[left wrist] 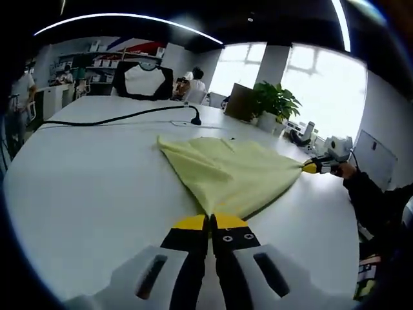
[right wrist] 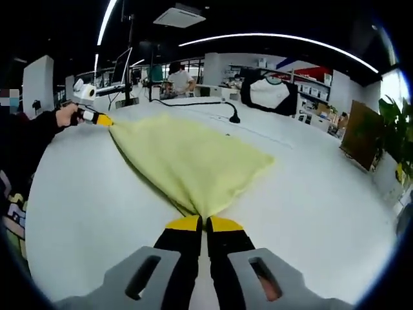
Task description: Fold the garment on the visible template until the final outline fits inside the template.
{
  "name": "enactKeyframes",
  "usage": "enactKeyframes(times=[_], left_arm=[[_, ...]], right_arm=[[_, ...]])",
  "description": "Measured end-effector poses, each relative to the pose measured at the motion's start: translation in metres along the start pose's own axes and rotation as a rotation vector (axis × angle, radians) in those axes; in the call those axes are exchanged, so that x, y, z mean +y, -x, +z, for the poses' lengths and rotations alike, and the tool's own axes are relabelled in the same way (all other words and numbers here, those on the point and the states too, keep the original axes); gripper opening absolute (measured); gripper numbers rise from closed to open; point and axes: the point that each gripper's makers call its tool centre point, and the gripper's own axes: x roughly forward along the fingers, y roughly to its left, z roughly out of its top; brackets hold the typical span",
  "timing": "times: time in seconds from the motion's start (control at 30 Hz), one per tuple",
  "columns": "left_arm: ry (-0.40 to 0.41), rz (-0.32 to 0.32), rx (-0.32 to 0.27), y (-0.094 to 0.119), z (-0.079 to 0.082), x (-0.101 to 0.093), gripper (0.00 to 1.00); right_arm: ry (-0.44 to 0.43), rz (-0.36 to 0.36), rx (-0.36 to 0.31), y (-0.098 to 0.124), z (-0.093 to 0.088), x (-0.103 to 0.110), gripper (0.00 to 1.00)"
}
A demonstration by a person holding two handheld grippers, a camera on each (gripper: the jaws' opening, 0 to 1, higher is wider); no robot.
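**A:** Garment [left wrist: 226, 171] first: a pale yellow cloth spread across the middle of the left gripper view, lying on the big white table [left wrist: 90, 187]. It fans out from the bottom centre toward a corner at upper centre and another at centre right.

**B:** Same cloth in the right gripper view, running from bottom centre up to the upper left. Who holds what?

**A:** The left gripper [left wrist: 210, 223] is clenched on one corner at the bottom centre of its own view, its yellow tips pressed together over the fabric. The right gripper [right wrist: 202, 224] is likewise clamped on the opposite corner at the bottom centre of its view. Each also appears small in the other's view, at the far pulled-out corner.

**B:** So the edge between them is drawn taut. Which step is that?

**A:** My reading: a fold is being set up, with two corners pinched and the cloth stretched flat. I can't make out any template outline on the table.

**B:** Next move?

**A:** Probably carrying both held corners together over the far edge, keeping tension even so the cloth doesn't bunch, then releasing.

**B:** Smaller things?

**A:** A black cable [left wrist: 122, 117] snakes across the table at upper left, and a potted plant [left wrist: 274, 103] stands at upper right.
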Motion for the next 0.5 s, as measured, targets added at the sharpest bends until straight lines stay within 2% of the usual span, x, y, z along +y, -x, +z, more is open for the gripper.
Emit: enactKeyframes(times=[0.1,0.17,0.2,0.23,0.27,0.33,0.4,0.43,0.5], left_arm=[[-0.044,-0.006,0.001,0.0,0.001,-0.004,0.03],[-0.044,-0.007,0.008,0.002,0.001,-0.006,0.05],[-0.048,0.005,0.02,0.004,0.0,-0.003,0.07],[-0.051,0.03,0.026,0.006,0.001,0.001,0.08],[-0.06,0.069,0.013,0.01,0.004,0.006,0.1],[-0.069,0.134,-0.004,0.015,0.01,0.013,0.14],[-0.086,0.154,-0.06,0.018,0.022,0.011,0.13],[-0.055,0.147,-0.124,0.017,0.033,0.003,0.12],[-0.04,0.142,-0.172,0.014,0.042,-0.006,0.11]], right_arm=[[-0.004,0.013,-0.014,0.003,0.005,0.005,0.05],[0.002,-0.013,-0.018,0.006,0.006,0.0,0.18],[-0.022,-0.033,-0.015,0.01,0.005,-0.006,0.23],[-0.042,-0.038,-0.025,0.013,0.006,-0.009,0.23],[-0.082,-0.036,-0.067,0.016,0.012,-0.01,0.23],[-0.11,-0.042,-0.099,0.021,0.017,-0.013,0.23],[-0.083,-0.081,-0.129,0.024,0.027,-0.016,0.23],[-0.076,-0.086,-0.139,0.023,0.031,-0.014,0.23],[-0.074,-0.08,-0.163,0.02,0.041,-0.007,0.22]])
